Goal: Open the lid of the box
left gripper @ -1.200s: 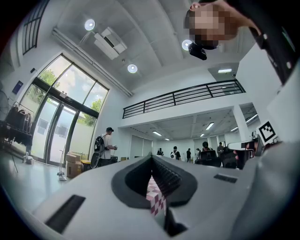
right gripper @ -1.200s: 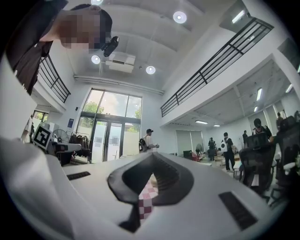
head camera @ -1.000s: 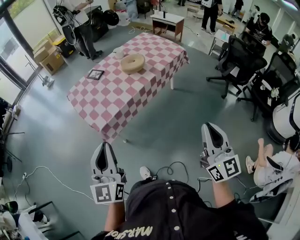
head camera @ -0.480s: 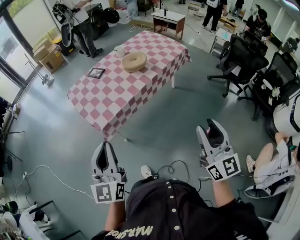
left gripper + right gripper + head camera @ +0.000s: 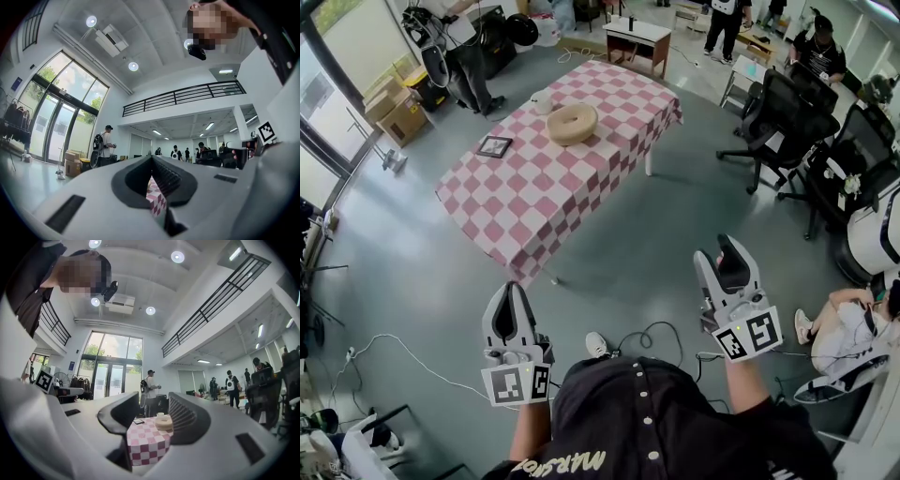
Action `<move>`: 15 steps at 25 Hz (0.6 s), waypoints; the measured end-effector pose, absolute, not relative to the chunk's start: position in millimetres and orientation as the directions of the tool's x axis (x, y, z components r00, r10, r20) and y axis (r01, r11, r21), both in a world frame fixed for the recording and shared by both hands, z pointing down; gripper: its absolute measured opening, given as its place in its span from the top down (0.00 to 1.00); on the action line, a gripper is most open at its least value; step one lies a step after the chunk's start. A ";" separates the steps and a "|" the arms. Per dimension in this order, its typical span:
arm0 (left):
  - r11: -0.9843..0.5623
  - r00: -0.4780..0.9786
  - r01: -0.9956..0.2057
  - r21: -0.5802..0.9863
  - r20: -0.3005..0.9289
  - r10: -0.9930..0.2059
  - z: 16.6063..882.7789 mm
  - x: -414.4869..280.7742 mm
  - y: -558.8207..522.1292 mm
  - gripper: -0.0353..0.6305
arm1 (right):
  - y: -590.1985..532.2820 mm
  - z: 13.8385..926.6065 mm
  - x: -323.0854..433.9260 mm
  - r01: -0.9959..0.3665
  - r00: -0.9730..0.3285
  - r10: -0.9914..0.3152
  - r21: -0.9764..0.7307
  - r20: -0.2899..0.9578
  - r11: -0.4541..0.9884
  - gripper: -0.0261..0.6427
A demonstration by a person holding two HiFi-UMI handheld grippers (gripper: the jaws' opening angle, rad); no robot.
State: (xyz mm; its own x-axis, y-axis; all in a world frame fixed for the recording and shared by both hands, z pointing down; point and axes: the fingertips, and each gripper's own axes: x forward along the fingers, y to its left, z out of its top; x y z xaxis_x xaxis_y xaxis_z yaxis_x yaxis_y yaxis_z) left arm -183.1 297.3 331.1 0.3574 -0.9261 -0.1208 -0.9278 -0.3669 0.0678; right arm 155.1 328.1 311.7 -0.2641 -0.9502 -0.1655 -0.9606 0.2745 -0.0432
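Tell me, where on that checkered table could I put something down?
The near half of the table, this side of the black-framed square, is bare. The far end is crowded: round box and white cup sit close together.

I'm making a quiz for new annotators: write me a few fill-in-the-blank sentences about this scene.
The table has a pink and white ___ cloth.
In the head view, the frame lies to the ___ of the box.
The white thing by the box is a ___.
The left gripper has its jaws ___.
Missing words: checked; left; cup; shut.
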 end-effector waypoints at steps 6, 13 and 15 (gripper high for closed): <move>-0.380 0.370 -0.922 0.069 -0.129 -0.920 330.0 -198.8 274.3 0.93 | 308.8 310.3 139.6 -0.961 -0.257 -0.952 -0.058 -0.168 0.269 0.57; -0.405 0.393 -0.912 0.067 -0.137 -0.909 333.1 -217.6 249.0 0.93 | 290.0 311.7 116.4 -0.965 -0.244 -0.952 -0.051 -0.185 0.257 0.43; -0.417 0.406 -0.907 0.063 -0.137 -0.904 334.1 -221.4 243.5 0.93 | 286.5 313.2 110.0 -0.967 -0.241 -0.953 -0.037 -0.183 0.251 0.39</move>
